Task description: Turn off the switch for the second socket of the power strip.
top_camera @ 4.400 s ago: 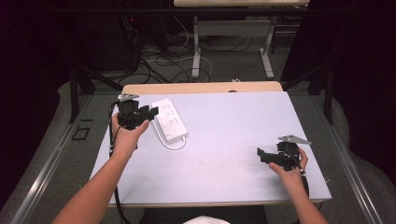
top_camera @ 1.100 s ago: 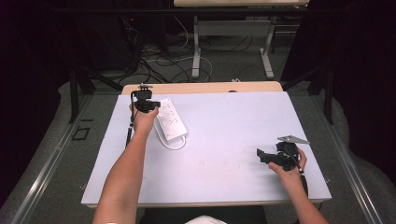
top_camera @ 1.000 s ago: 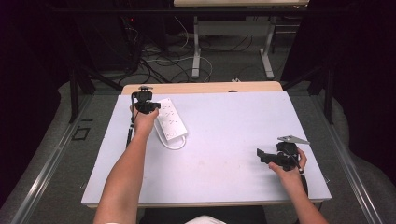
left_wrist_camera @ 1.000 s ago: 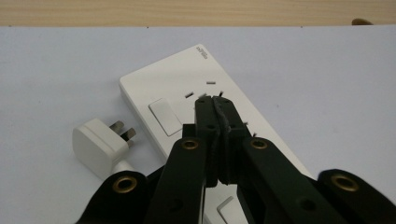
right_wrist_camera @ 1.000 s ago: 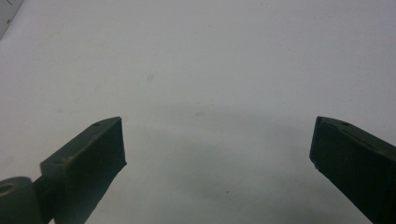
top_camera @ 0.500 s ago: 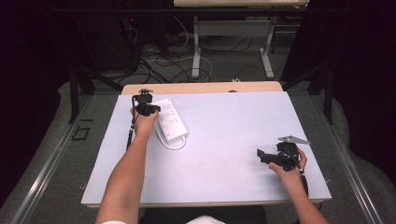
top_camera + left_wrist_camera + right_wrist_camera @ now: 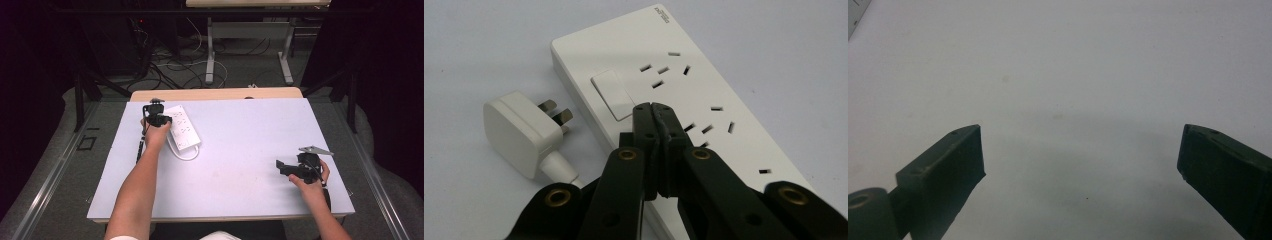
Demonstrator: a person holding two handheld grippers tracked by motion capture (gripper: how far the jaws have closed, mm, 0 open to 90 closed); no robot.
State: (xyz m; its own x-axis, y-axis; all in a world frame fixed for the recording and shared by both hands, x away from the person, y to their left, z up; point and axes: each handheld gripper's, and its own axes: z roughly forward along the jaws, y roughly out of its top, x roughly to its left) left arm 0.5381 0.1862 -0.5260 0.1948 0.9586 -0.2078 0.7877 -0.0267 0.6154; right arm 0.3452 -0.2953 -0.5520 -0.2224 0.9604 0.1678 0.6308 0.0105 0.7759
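A white power strip (image 7: pixel 183 127) lies at the table's far left, with a rocker switch (image 7: pixel 611 94) at one end and several sockets. Its white plug (image 7: pixel 519 131) rests on the table beside it, prongs toward the strip, and the cord loops round at the strip's near end. My left gripper (image 7: pixel 160 119) is shut, with nothing between its jaws. In the left gripper view its joined tips (image 7: pixel 654 109) hover right by the switch's edge. My right gripper (image 7: pixel 281 167) stands open near the table's front right, above bare tabletop (image 7: pixel 1063 100).
The pale table (image 7: pixel 250 150) has a wooden strip along its far edge. Behind it are dark floor, loose cables and the legs of another table (image 7: pixel 210 55). A black cable (image 7: pixel 140 146) trails from the left gripper along the forearm.
Since the oldest frame the left hand has reached farther up the table to the strip's far end. Over the last second it barely shifts. The right hand has stayed put.
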